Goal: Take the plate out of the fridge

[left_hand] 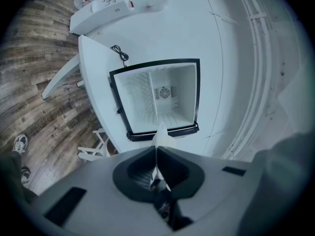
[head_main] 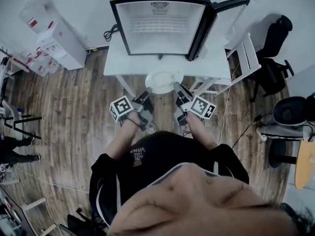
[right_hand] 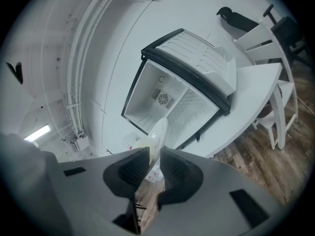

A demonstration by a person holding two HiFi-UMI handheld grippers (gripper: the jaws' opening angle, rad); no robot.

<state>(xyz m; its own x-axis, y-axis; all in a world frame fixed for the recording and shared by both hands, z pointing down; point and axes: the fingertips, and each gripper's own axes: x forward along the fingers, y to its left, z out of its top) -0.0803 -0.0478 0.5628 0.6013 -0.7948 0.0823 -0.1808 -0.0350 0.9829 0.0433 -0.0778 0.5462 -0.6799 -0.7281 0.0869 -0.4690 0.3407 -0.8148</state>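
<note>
The white plate (head_main: pixel 164 80) is out of the mini fridge (head_main: pixel 160 21), hanging over the counter's (head_main: pixel 114 63) front edge at six o'clock from the open cabinet. Both grippers have it. The left gripper (head_main: pixel 146 96) has its jaws pinched together on the rim at about seven o'clock, and the right gripper (head_main: pixel 179 90) is clamped on the rim at about five o'clock. Each gripper view shows the plate edge-on between the pads. The fridge door (head_main: pixel 222 22) stands open at three o'clock, above the wooden floor (head_main: pixel 74 112).
</note>
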